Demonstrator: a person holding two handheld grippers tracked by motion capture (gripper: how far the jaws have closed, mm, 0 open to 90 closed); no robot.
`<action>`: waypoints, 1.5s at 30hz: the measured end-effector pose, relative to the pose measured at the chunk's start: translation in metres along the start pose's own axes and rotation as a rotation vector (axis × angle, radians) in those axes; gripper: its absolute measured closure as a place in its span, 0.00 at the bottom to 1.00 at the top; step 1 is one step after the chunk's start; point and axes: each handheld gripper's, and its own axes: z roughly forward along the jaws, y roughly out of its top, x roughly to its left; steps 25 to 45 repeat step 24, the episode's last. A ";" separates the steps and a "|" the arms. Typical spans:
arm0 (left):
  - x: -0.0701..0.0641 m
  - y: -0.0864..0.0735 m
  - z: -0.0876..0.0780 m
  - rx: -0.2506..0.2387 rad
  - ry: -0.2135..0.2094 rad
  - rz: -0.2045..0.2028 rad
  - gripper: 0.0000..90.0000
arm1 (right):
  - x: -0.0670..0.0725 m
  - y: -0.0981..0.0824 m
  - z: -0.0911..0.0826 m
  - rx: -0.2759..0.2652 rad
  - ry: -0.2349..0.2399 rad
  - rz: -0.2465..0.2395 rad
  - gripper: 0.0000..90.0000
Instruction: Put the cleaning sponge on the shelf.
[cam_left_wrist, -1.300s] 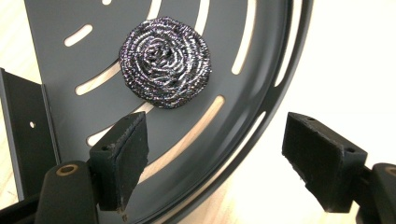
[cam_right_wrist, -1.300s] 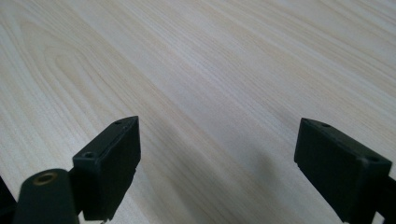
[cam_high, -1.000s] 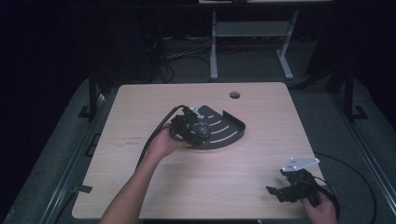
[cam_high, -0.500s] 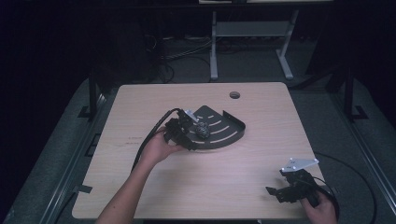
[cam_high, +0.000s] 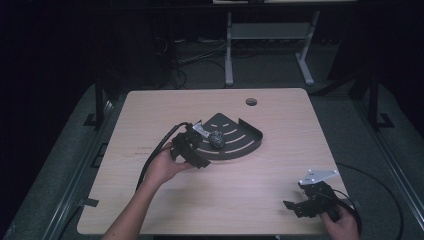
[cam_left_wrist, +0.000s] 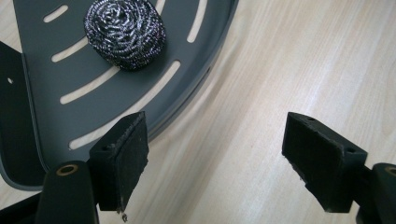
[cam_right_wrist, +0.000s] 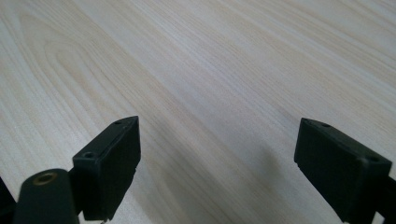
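Note:
A dark grey fan-shaped tray (cam_high: 240, 142) with slots lies at the middle of the wooden table (cam_high: 250, 190). A steel-wool scourer (cam_high: 216, 139) rests on it. My left gripper (cam_high: 202, 148) sits at the tray's left edge, just left of the scourer, and is held by a hand. In the left gripper view its jaws stand wide apart and empty; the left gripper (cam_left_wrist: 219, 158) is over the tray's (cam_left_wrist: 46, 116) rim and bare wood, with the scourer (cam_left_wrist: 125, 32) ahead, untouched. My right gripper (cam_high: 296, 198) stays near the front right corner. The right gripper (cam_right_wrist: 217, 163) is open over bare wood.
A round cable hole (cam_high: 251, 102) lies in the table's far side, behind the tray. A black cable (cam_high: 155, 155) trails from the left gripper toward the front left. A metal stand (cam_high: 270, 35) is on the floor beyond the table.
My left gripper has drawn back to the left and toward the person, off the scourer, which now lies uncovered on the tray. The right gripper has not moved.

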 end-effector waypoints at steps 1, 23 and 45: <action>-0.001 -0.002 0.000 -0.002 0.000 -0.002 0.25 | 0.000 0.000 0.000 0.000 0.000 -0.002 0.16; -0.020 -0.038 -0.009 -0.034 0.001 -0.012 0.24 | 0.002 0.003 0.002 -0.003 0.006 0.001 0.16; -0.020 -0.038 -0.009 -0.034 0.001 -0.012 0.24 | 0.002 0.003 0.002 -0.001 0.006 -0.002 0.16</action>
